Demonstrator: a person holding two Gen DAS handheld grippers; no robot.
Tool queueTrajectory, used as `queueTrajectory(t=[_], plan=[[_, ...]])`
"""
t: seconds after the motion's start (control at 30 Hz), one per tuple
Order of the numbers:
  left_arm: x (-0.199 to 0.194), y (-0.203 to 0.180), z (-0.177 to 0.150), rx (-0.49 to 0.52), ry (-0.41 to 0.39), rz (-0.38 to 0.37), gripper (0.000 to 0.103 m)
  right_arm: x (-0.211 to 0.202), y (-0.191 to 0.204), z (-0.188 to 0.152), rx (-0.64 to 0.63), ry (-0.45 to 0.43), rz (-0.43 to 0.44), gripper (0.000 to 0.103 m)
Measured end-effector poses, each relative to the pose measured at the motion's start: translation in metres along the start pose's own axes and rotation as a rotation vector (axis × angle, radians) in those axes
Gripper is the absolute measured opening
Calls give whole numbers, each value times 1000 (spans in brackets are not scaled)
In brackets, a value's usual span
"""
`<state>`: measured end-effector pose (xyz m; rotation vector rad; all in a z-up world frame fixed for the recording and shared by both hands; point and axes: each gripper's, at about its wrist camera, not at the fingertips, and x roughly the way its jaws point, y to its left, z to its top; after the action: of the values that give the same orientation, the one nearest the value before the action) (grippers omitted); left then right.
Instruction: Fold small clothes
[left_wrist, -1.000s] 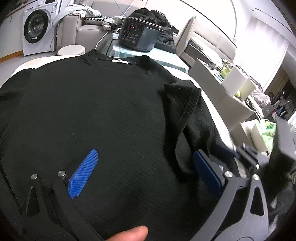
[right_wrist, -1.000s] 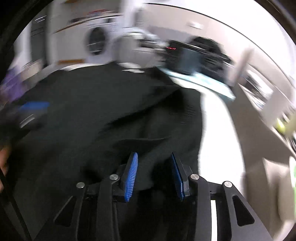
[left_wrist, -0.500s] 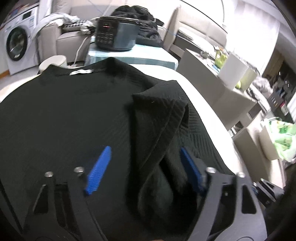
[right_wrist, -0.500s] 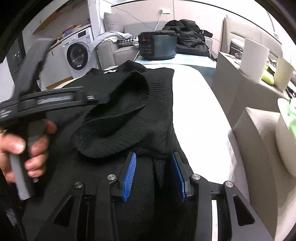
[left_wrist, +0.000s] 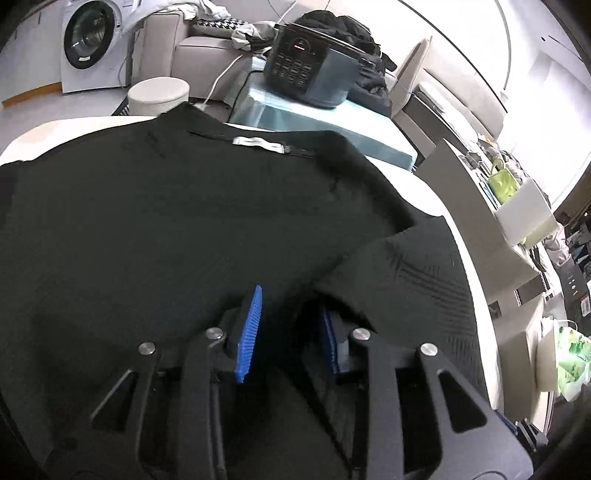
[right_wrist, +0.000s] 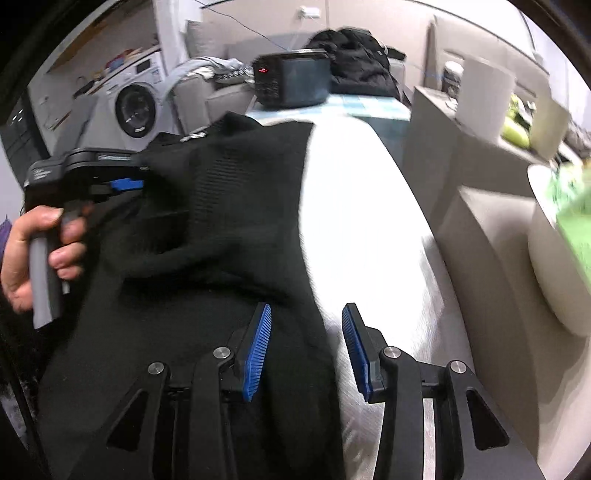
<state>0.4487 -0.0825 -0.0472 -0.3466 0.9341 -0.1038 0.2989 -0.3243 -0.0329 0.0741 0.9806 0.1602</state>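
1. The white table (right_wrist: 362, 221) is the largest thing. There is one, and it gives a flat bed for folding. In the right wrist view its bare top runs from 6 o'clock up toward 12.

2. One black shirt (left_wrist: 166, 229) lies spread on the table with its collar at 12 o'clock in the left wrist view. It is flat so the folds can fall square. One sleeve (left_wrist: 406, 280) is turned in over the body at 3 to 4 o'clock.

3. There are two grippers.
   - The left gripper (left_wrist: 291, 328) is at 6 o'clock. Its jaws are closing with a ridge of sleeve cloth between them, and the pads look to be biting it already, probably to carry that sleeve across.
   - The right gripper (right_wrist: 306, 347) has its jaws parted at a middling gap and holds nothing. It straddles the shirt's side edge, one pad over cloth and the other over bare table — likely placed to take that edge.

4. One hand (right_wrist: 33, 251) shows at 9 o'clock in the right wrist view, wrapped round the left gripper's handle.

5. One pale neck label (left_wrist: 258, 143) sits at 12 o'clock and marks the collar's middle.
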Motion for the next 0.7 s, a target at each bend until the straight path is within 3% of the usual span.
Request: queueTrajectory(t=[0.07, 0.13, 0.27, 0.43, 0.57, 0.6, 0.63, 0.67, 0.7], plan=[[-2, 4, 0, 5, -8, 45, 32, 2, -3, -2, 8, 6, 5, 42], [-5, 8, -1, -2, 14, 43, 32, 0, -3, -4, 5, 4, 4, 42], [-21, 8, -13, -4, 24, -27, 32, -4, 2, -4, 1, -14, 12, 42], [-24, 4, -18, -67, 118, -227, 37, -4, 10, -2, -9, -18, 24, 42], [1, -6, -13, -92, 153, -238, 37, -3, 13, -1, -7, -18, 23, 42], [8, -4, -12, -99, 139, -233, 32, -4, 14, -1, -2, -19, 22, 42], [16, -4, -8, -105, 120, -227, 13, -4, 15, -2, -2, -18, 22, 42], [21, -5, -4, -101, 111, -214, 5, -4, 15, -3, -5, -16, 22, 42], [23, -7, 0, -88, 101, -209, 4, -3, 17, -5, -15, -12, 16, 42]])
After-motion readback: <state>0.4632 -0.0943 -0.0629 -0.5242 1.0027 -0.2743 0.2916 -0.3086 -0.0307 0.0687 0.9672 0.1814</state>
